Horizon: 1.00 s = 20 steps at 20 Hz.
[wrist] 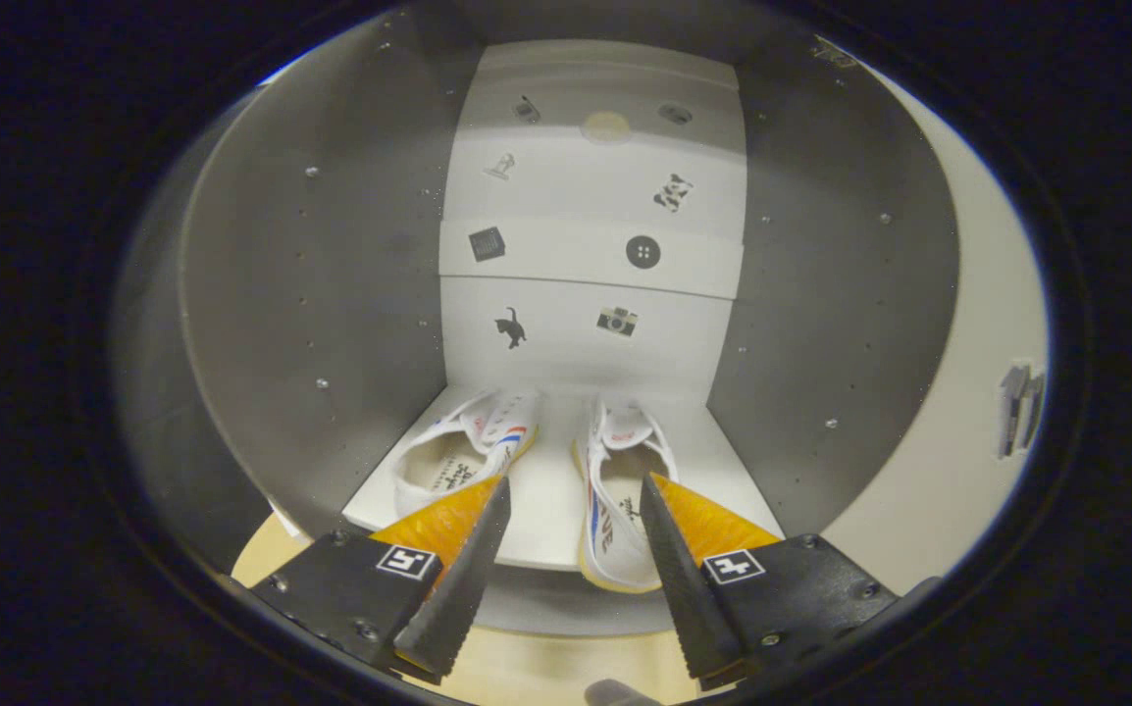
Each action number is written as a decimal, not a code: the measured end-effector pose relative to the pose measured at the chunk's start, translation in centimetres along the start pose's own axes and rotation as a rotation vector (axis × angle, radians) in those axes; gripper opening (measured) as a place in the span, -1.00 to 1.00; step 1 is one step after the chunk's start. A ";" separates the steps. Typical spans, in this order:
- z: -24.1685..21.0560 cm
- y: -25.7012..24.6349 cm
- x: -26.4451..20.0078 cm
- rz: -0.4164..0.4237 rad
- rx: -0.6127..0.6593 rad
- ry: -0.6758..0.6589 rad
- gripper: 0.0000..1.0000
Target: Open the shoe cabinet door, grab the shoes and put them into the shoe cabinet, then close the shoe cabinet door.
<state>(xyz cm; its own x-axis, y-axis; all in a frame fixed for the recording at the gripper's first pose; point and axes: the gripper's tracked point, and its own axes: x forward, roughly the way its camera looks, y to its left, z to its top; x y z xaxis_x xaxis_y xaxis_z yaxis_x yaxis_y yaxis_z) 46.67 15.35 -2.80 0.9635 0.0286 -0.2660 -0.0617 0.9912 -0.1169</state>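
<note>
grey-walled shoe cabinet [331, 294] stands open, its white door [958, 412] swung wide to the right with a handle [1017, 410] on it. both white sneakers sit on the bottom shelf [546, 490]: the left sneaker [458, 451] well inside, the right sneaker [615, 520] with its heel overhanging the shelf's front edge. the gripper [574, 498] hangs just before them, jaws spread and empty. my guess: swinging the door shut could catch that heel.

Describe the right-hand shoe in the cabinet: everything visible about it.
The right-hand shoe is a white low-top sneaker, canvas by its look, with a pale yellowish sole, white laces and dark lettering on its side. It lies on the cabinet's white bottom shelf, heel end overhanging the front edge, beside the other shoe without touching it. The open gripper hovers in front; one finger overlaps it in view.
</note>
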 end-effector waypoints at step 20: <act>-2.1 -3.0 -32.1 0.014 0.074 -0.209 1.00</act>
<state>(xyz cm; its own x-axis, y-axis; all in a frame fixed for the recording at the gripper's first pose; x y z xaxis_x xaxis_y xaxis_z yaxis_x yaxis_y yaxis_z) 15.38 11.18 4.04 0.9962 0.0609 -0.0619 -0.0636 0.9971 -0.0424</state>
